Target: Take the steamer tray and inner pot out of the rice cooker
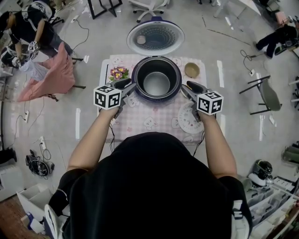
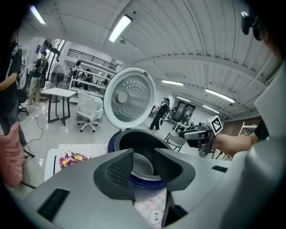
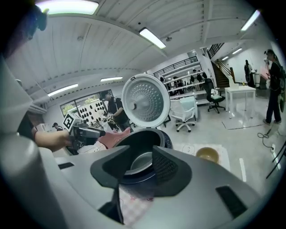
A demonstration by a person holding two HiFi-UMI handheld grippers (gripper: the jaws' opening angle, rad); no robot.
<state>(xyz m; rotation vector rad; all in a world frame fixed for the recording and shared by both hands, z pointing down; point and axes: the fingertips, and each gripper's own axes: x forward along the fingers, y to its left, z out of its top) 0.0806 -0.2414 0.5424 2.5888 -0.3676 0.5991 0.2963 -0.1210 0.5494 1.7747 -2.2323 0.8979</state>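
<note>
In the head view we saw the pot (image 1: 156,84) inside the cooker (image 1: 139,91), with the left gripper (image 1: 133,87) at its nine o'clock and the right gripper (image 1: 187,86) at three, equally near. The left gripper view showed spread, empty jaws and the pot at twelve. The right gripper view showed the same.

An open-plan lab hall, working as a shared test floor.

Strip lights (image 2: 119,27) are running along a ribbed ceiling (image 3: 89,40) over a bare grey floor (image 1: 243,102). Cables (image 1: 246,58) are trailing across it at 2 o'clock, a swivel chair (image 1: 148,8) is standing at 12, a folding chair (image 1: 267,95) at 3 and storage bins (image 1: 268,198) at 4. Another person (image 1: 28,28) is working at 10 o'clock, a white desk (image 2: 60,93) is standing further off, and the rice cooker (image 1: 157,99) is sitting on one small cloth-covered table (image 1: 140,128) at the centre.
</note>
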